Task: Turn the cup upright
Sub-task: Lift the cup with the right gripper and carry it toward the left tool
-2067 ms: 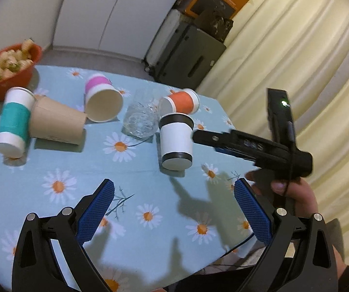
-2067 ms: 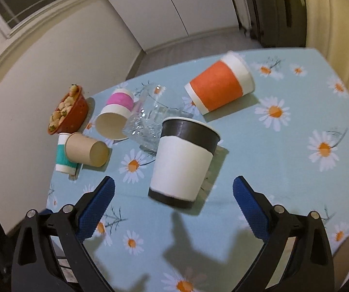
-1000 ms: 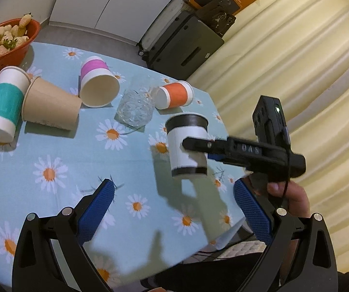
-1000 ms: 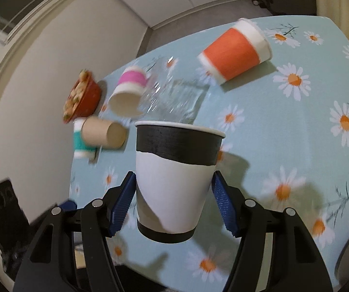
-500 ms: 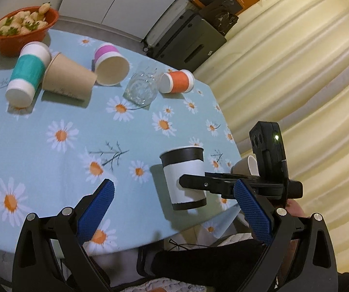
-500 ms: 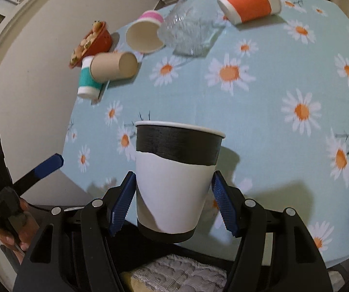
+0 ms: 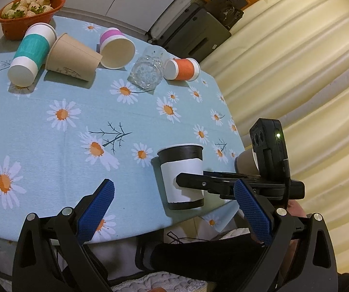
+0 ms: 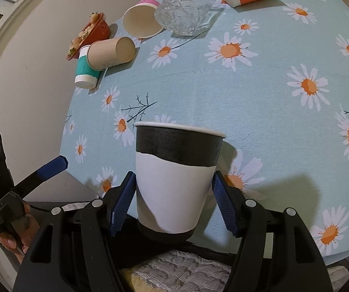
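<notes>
A black and white paper cup (image 8: 174, 180) is held upright, rim up, between the blue pads of my right gripper (image 8: 173, 204), which is shut on its lower half. In the left wrist view the same cup (image 7: 181, 172) is over the near right edge of the daisy tablecloth (image 7: 53, 131), with the right gripper's finger across its side. I cannot tell whether its base touches the cloth. My left gripper (image 7: 174, 209) is open and empty, to the left of the cup at the table's front edge.
At the far side lie a teal cup (image 7: 28, 56), a brown cup (image 7: 73, 58), a pink cup (image 7: 116, 47), a clear glass (image 7: 146, 71) and an orange cup (image 7: 183, 69), all on their sides. An orange bowl of food (image 7: 28, 13) stands at the far left corner.
My right gripper closed on the black and white cup, lifted it from the middle of the table and carried it back to the near right edge, upright. The left gripper pulled back and stayed open.
</notes>
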Tool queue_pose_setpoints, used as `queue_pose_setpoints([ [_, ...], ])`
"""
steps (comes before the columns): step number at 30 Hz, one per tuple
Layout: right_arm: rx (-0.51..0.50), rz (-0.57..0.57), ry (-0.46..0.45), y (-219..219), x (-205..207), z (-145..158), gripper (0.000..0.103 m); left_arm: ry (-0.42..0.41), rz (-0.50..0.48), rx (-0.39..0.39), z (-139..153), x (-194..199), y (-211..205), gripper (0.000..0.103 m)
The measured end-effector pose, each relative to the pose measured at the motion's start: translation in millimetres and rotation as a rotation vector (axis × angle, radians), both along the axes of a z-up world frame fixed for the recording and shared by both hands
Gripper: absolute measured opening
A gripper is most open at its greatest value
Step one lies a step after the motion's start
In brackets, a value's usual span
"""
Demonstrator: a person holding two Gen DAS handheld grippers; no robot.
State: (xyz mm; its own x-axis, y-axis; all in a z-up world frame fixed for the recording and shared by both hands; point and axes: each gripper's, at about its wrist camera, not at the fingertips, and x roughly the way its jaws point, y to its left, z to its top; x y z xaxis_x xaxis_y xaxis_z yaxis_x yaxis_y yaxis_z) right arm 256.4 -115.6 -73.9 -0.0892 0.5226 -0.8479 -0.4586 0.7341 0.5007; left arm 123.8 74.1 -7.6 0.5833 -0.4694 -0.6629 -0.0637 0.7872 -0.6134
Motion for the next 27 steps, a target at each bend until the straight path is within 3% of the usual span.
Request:
queue_pose_setpoints([
  [4, -0.001, -0.014, 0.013, -1, 1, -3, 0.072, 0.001, 0.000, -0.001, 0, 0, 0, 0.096],
  [19, 0.036, -0.042, 0.008, -25, 0, 15, 0.073, 0.017, -0.012, 0.018, 2, 10, -7, 0.096],
  [27, 0.065, -0.077, -0.014, -58, -7, 28, 0.073, 0.110, -0.033, 0.051, -15, 35, -28, 0.096],
])
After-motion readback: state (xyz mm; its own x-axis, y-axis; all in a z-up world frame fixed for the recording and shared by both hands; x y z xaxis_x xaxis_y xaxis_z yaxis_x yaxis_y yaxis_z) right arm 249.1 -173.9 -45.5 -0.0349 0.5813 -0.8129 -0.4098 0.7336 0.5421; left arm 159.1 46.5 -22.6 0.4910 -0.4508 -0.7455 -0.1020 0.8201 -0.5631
